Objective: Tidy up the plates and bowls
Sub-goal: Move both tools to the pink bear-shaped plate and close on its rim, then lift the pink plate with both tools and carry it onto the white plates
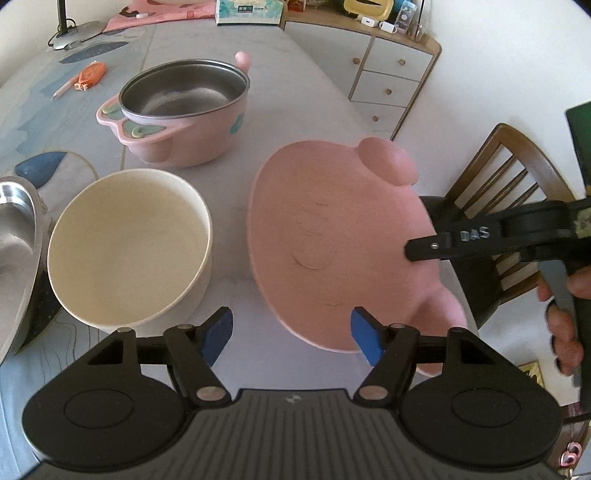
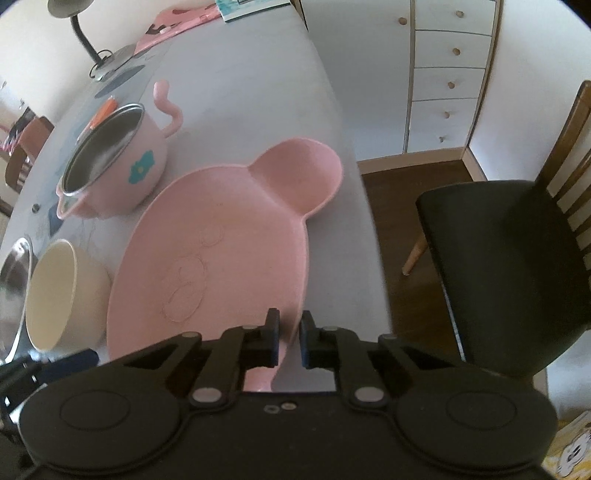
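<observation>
A pink bear-shaped plate point(image 1: 332, 240) point(image 2: 221, 240) with two round ears lies at the table's right edge. My right gripper point(image 2: 290, 325) point(image 1: 417, 251) is shut on its rim, one finger over the plate and one under it. To the plate's left stands a cream bowl point(image 1: 129, 243) point(image 2: 55, 291). Behind that bowl is a pink pot-shaped bowl point(image 1: 184, 107) point(image 2: 110, 166) with a steel liner. A steel bowl point(image 1: 14, 229) point(image 2: 14, 269) shows at the far left. My left gripper point(image 1: 291, 332) hangs open above the table between the cream bowl and the plate, holding nothing.
A dark wooden chair point(image 1: 517, 184) point(image 2: 509, 277) stands just past the table's right edge. White drawers point(image 1: 391, 74) point(image 2: 443, 74) line the wall. A desk lamp point(image 2: 74, 22), an orange tool point(image 1: 90, 74) and a tissue box point(image 1: 247, 11) sit at the table's far end.
</observation>
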The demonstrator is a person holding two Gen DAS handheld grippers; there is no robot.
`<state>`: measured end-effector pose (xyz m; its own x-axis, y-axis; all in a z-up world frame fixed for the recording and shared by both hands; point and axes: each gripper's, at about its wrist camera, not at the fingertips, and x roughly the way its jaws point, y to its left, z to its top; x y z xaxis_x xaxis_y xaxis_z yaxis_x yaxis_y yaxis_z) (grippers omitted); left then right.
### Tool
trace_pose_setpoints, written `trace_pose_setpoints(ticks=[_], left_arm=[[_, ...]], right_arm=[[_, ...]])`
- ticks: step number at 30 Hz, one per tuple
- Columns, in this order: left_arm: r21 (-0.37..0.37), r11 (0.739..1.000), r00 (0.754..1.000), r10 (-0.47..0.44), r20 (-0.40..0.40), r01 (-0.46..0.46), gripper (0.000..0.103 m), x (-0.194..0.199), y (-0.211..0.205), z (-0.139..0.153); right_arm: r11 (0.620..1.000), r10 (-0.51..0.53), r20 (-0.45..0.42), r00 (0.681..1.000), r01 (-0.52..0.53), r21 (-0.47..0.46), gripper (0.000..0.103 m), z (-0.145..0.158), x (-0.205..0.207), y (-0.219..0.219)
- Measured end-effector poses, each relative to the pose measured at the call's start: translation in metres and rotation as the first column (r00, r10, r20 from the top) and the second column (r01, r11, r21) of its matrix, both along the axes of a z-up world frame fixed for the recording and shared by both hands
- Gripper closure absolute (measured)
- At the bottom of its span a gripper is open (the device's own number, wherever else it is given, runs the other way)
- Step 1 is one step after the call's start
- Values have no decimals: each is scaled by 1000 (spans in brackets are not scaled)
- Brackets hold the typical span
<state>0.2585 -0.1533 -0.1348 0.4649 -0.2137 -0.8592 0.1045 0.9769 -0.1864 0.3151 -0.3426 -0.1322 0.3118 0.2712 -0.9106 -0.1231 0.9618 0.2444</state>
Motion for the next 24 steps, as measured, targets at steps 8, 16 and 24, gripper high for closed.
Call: trace_pose_setpoints(ticks=[8, 16, 24], left_arm=[[14, 1000, 999, -10, -34, 10, 58, 14, -11, -9], [25, 1000, 999, 17, -44, -16, 79, 33, -14, -12], [33, 999, 997, 45, -70, -43, 91, 26, -18, -12]], right_arm=[[996, 84, -7, 996, -84, -7, 92, 2, -11, -11], [994, 108, -1, 994, -108, -10, 92, 4, -19, -15], [995, 95, 13, 995, -95, -16, 93, 9, -28, -16]])
